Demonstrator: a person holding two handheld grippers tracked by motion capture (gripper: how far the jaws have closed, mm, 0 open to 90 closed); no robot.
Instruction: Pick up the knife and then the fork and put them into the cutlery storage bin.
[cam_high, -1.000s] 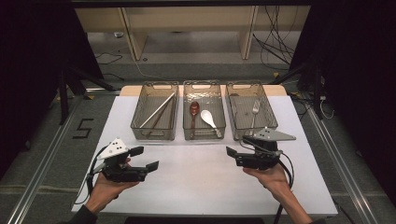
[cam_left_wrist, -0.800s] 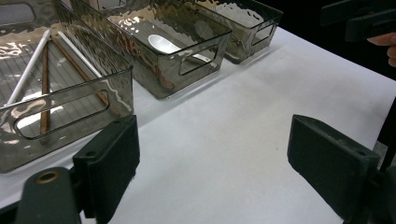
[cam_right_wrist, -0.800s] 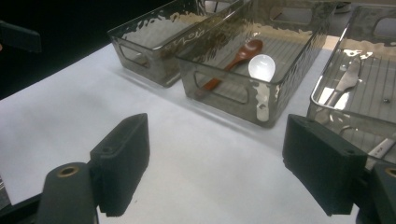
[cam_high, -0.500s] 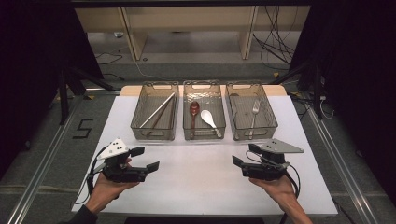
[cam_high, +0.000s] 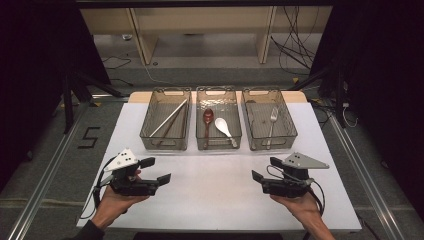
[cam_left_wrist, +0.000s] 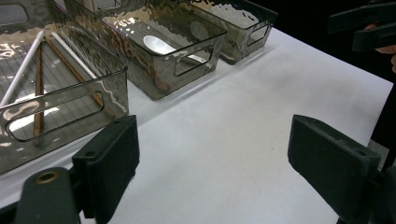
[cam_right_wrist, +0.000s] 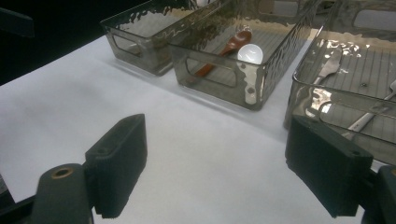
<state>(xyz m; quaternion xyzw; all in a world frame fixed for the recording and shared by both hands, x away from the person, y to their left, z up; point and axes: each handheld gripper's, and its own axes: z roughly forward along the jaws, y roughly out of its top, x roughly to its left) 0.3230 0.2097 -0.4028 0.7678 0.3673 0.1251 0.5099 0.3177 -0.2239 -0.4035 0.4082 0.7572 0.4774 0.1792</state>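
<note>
Back toward six o'clock, our right claw idles, jaws apart like the left claw; the fork at twelve looks stiff, slick: we'd pinch its handle.

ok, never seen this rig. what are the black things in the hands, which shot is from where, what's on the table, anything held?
No robot here: a person holds a hand-operated two-jaw gripper in each hand, the left gripper and the right gripper. Each trails a cable and carries a grey three-cornered plate on top.

The high view is a fixed camera above the person's side, looking forward and down on the white table. The two gripper views come from cameras riding on the grippers, looking out between their black jaws.

Three clear bins stand in a row at the far side. The left bin holds chopsticks. The middle bin holds a red spoon and a white spoon. The right bin holds a fork.

Nothing is held: both grippers' jaws stand wide apart over bare table.
</note>
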